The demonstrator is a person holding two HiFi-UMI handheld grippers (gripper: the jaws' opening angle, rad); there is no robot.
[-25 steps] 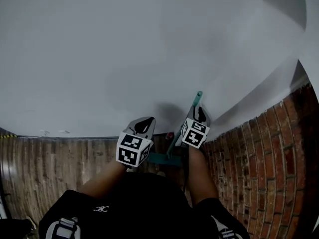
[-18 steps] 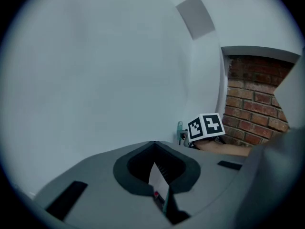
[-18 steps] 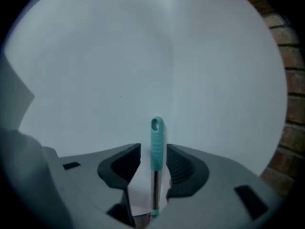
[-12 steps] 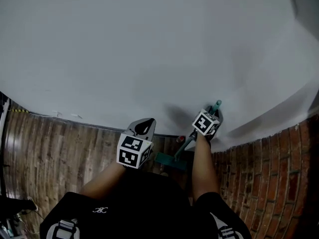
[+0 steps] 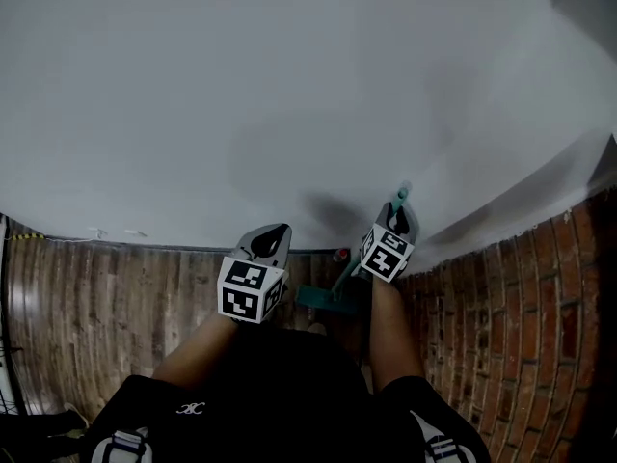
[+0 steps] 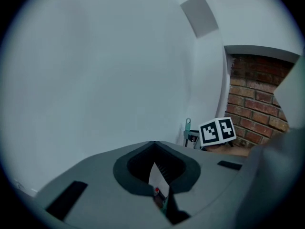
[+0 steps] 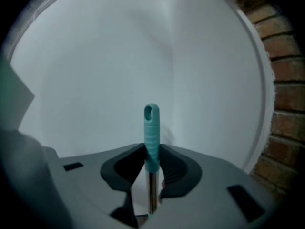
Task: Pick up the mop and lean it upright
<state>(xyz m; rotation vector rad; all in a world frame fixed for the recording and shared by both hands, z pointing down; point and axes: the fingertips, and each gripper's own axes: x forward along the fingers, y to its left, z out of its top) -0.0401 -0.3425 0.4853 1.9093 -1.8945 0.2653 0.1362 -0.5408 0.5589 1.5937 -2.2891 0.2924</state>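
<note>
The mop [image 5: 318,302] stands near upright at lower centre-right of the head view, with its head on the floor [image 5: 116,297]. Lifting is done, and I judge that leaning and release remain. The right gripper [image 7: 151,171] jaws, just closing, pinch its handle. The left gripper [image 6: 157,194] jaws stand slightly apart and empty. Count: one mop, two grippers.

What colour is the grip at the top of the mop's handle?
Teal. The mop grip shows best in the right gripper view.
</note>
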